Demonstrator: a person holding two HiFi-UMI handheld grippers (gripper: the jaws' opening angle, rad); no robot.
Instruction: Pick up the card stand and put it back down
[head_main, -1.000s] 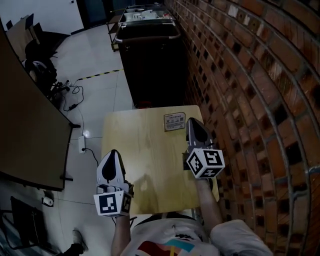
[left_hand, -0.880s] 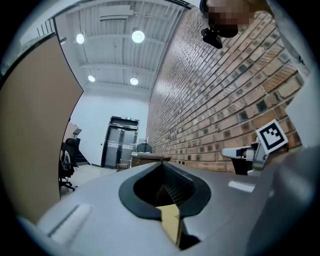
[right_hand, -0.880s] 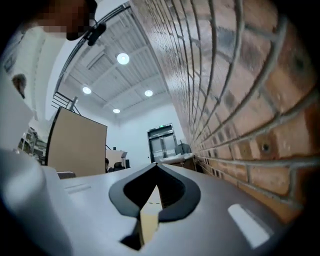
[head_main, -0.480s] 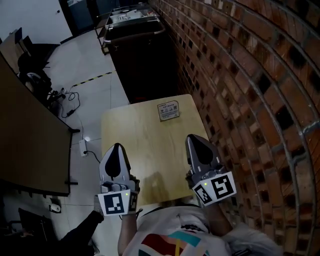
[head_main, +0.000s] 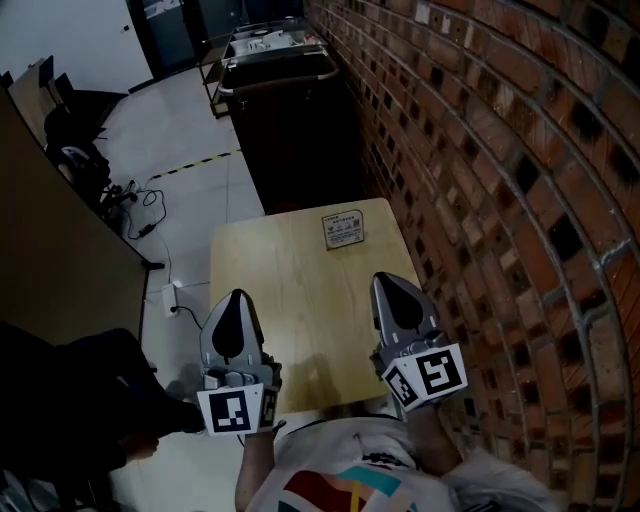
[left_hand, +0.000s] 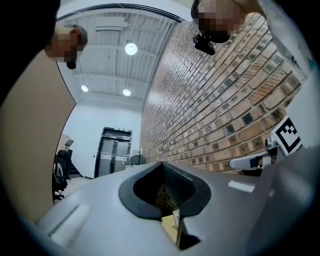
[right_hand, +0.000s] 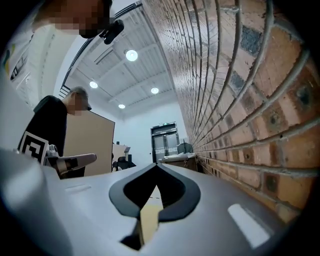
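The card stand (head_main: 343, 229) is a small printed card that stands at the far right corner of the light wooden table (head_main: 290, 290), and nothing touches it. My left gripper (head_main: 236, 297) hovers over the table's near left edge, its jaws together and empty. Over the near right edge is my right gripper (head_main: 385, 280), also shut and empty, well short of the stand. In the left gripper view the left gripper (left_hand: 161, 164) shows its tips meeting, with a strip of table in the gap below. The right gripper view shows the right gripper (right_hand: 156, 165) with its tips meeting the same way.
A brick wall (head_main: 500, 200) runs close along the table's right side. A dark cabinet with a cart (head_main: 290, 110) stands just beyond the table. A brown panel (head_main: 60, 260) and floor cables (head_main: 140, 195) lie to the left. A person in dark clothes (head_main: 80, 400) is at the lower left.
The right gripper drew back from beside the card stand to the table's near right edge. The left gripper shifted only slightly. A person in dark clothes came into view at lower left.
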